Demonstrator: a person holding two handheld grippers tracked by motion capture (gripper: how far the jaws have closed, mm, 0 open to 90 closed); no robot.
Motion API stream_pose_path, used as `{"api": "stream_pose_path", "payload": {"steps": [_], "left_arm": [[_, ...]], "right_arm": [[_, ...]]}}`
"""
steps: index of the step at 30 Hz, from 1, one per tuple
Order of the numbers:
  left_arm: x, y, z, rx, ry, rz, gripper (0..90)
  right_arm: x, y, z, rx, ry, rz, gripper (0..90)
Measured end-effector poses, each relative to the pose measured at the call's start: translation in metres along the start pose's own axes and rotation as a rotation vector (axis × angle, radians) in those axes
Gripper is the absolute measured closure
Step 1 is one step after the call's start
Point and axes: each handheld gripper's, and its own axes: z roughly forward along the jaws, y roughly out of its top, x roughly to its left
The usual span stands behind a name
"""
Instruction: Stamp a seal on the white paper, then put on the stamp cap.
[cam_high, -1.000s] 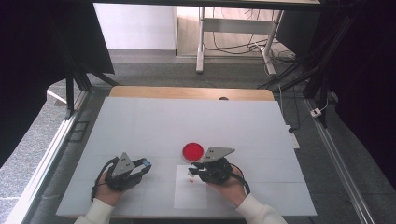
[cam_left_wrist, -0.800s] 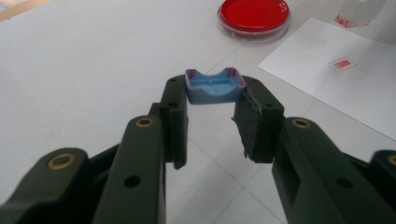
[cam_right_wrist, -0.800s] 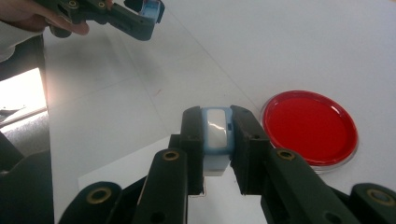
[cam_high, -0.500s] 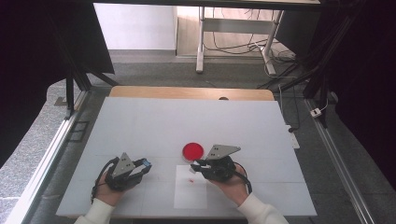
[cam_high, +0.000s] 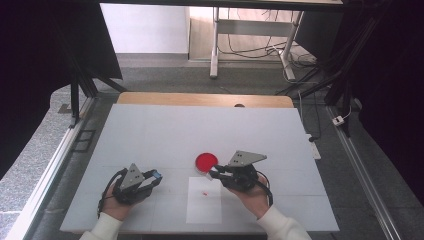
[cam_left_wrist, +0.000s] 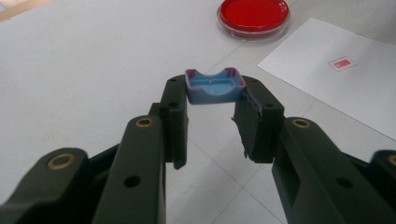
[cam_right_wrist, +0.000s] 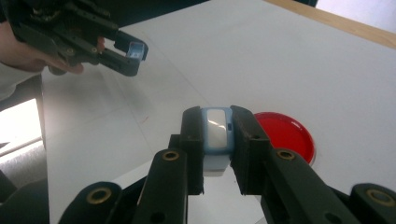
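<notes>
A shallow round dish (cam_high: 206, 161) with a clear rim is seen on the white table (cam_high: 150, 135), and it is filled with a flat red layer; nothing else can be made out in it. Just in front of it, a white sheet of paper (cam_high: 204, 205) bearing a small red mark (cam_left_wrist: 342, 63) is laid flat on the table.

A small blue cap (cam_left_wrist: 214, 87), edged in pink, is clamped between the tips of the left hand-held gripper (cam_left_wrist: 211, 112). Its hollow side is turned up and towards the camera, and its longer side is stretched across from jaw to jaw. It is held above the table, near the left of the paper and well apart from the dish.

A small pale-blue piece with a white face (cam_right_wrist: 215, 133) is gripped firmly by the right hand-held gripper (cam_right_wrist: 216, 140). Its long axis is run along the jaws, pointing away from the hand, with the white face turned upward. It is held just beside the dish, at the paper's far edge, in the high view (cam_high: 212, 173). The two hand-held grippers are kept well apart.
</notes>
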Motion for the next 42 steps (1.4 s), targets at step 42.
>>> {"api": "stream_pose_path", "payload": {"steps": [42], "left_arm": [[-0.002,0.003,0.001,-0.009,-0.002,0.01,64.6]], "right_arm": [[-0.016,0.013,-0.035,-0.14,-0.046,0.072,75.1]]}}
